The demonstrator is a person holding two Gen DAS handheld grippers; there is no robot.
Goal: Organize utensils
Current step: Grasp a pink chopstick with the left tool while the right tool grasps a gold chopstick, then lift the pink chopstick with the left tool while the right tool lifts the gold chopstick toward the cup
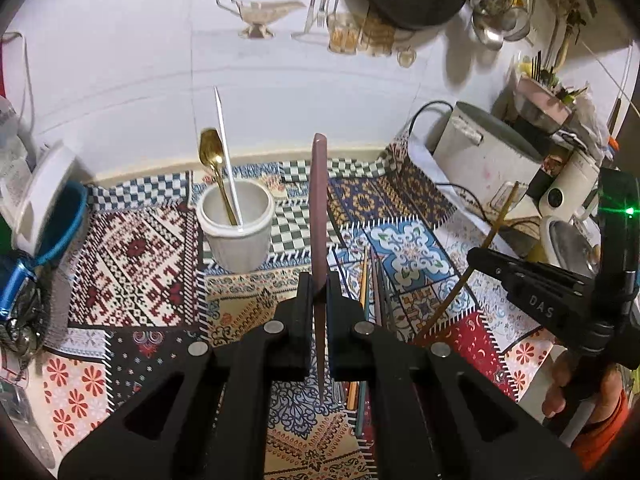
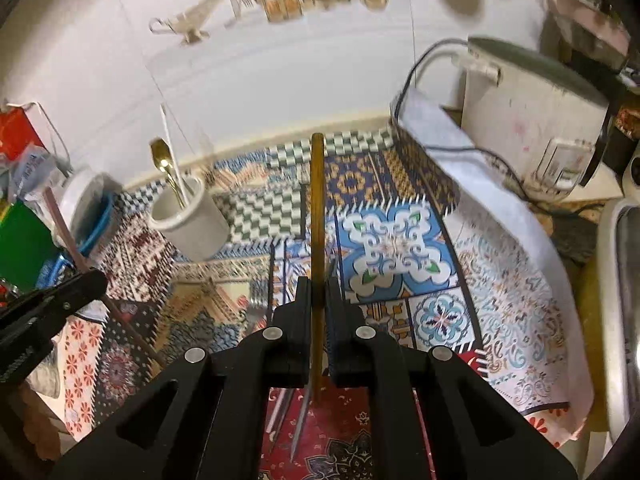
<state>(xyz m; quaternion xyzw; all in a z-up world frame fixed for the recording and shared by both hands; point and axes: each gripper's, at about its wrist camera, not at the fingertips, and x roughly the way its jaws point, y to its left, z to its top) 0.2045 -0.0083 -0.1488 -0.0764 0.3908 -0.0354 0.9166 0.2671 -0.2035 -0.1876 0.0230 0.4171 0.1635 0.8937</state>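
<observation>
gripping mauve chopstick (image 1: 319, 208), brown chopstick (image 2: 317, 216)

Open cloth (image 1: 256, 296) before cup (image 1: 236, 232)

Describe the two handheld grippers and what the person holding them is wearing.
Both the left gripper and the right gripper are matte black plastic, with angular linkage arms, triangular cut-outs and round silver pivot pins. Seen from the left wrist view, the right gripper's side carries pale "DAS" lettering and a green light glows on its mount. An orange sleeve shows at the wrist.
</observation>
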